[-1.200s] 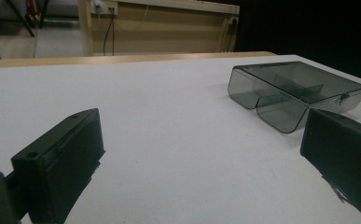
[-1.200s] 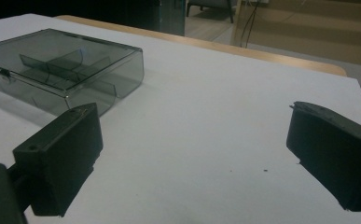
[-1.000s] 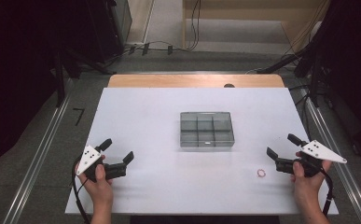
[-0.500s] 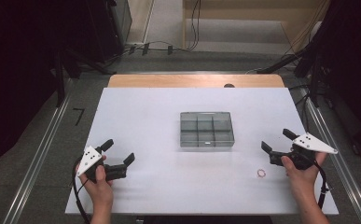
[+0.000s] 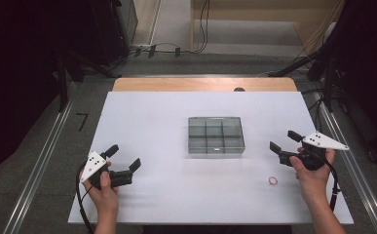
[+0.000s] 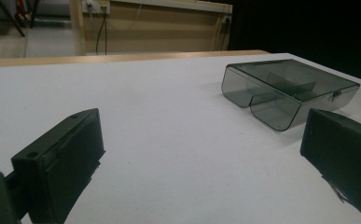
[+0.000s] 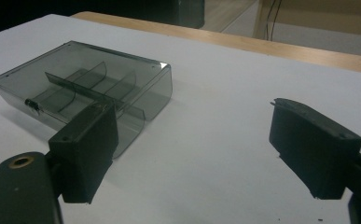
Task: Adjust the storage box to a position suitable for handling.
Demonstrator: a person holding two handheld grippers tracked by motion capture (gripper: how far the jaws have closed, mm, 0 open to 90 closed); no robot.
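Here both tongs, left (image 5: 123, 158) and right (image 5: 284, 141), gape wide, empty; the box's (image 5: 216, 135) contents are indiscernible.

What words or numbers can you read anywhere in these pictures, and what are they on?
There is no readable text anywhere.
Grey divided box: no label or print.
Left tool and right tool: their plates carry dots, no letters.
Small ring on the white table: no writing.
Dark angled mark on the floor: a shape, not a readable number.
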